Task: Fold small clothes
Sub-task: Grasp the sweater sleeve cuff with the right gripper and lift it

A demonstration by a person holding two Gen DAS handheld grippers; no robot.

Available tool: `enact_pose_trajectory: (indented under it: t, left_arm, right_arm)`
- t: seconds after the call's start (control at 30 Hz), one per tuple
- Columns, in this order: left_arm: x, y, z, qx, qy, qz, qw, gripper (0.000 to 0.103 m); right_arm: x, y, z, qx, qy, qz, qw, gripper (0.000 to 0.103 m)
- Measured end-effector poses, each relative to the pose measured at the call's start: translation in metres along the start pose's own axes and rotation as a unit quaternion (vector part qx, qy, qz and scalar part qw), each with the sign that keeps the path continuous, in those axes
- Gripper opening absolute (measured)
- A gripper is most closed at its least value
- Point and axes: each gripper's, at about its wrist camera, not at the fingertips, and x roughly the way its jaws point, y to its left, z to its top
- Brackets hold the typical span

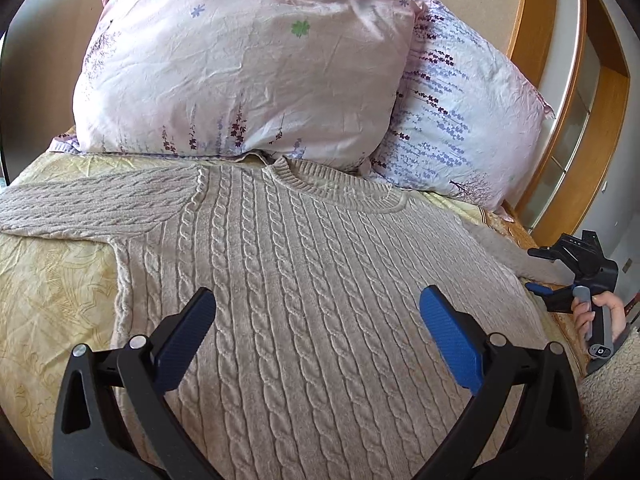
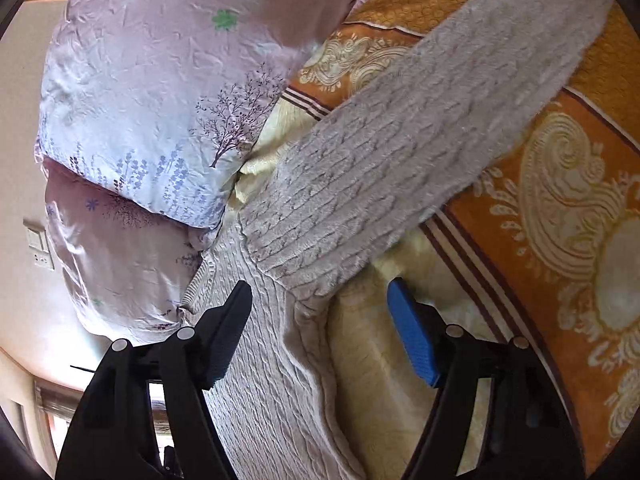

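Note:
A beige cable-knit sweater (image 1: 304, 264) lies flat on the bed with its collar (image 1: 336, 186) toward the pillows. One sleeve (image 1: 80, 204) stretches out to the left. My left gripper (image 1: 316, 308) hovers open above the sweater's chest, with nothing between its blue pads. In the right wrist view, the other sleeve (image 2: 420, 140) runs up and to the right across the orange bedspread. My right gripper (image 2: 320, 292) is open over the underarm seam, and its pads stand clear of the knit. The right gripper (image 1: 568, 276) also shows at the bed's right edge, held by a hand (image 1: 600, 316).
Two flowered pillows (image 1: 240, 68) (image 1: 460, 120) lean at the head of the bed, just beyond the collar. A yellow sheet (image 1: 52, 292) and an orange patterned bedspread (image 2: 560, 220) lie under the sweater. Wooden framing (image 1: 532, 40) stands at the right; a wall switch (image 2: 38, 242) is nearby.

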Motion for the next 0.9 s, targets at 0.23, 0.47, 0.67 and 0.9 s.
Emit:
enact_pose_trajectory:
  t: [0.23,0.47,0.67,0.9]
  left_arm:
    - [0.017,0.021,-0.003,-0.059,0.031,-0.068,0.9955,0.101]
    - [0.032,0.045,-0.009,-0.123,0.058,-0.111,0.9845,0.101]
    - [0.033,0.049,-0.009,-0.132,0.056,-0.123,0.982,0.101]
    - [0.031,0.051,-0.01,-0.141,0.046,-0.13,0.9803,0.101]
  right_arm:
    - [-0.014,-0.032,0.04,0.052,-0.079,-0.02,0.995,0.048]
    - [-0.048,-0.072,0.056,0.093,-0.154,-0.048,0.982,0.028]
    - [-0.055,-0.081,0.061,0.106,-0.182,-0.065,0.975,0.02]
    - [-0.053,-0.048,0.061,0.045,-0.21,-0.068,0.974,0.011]
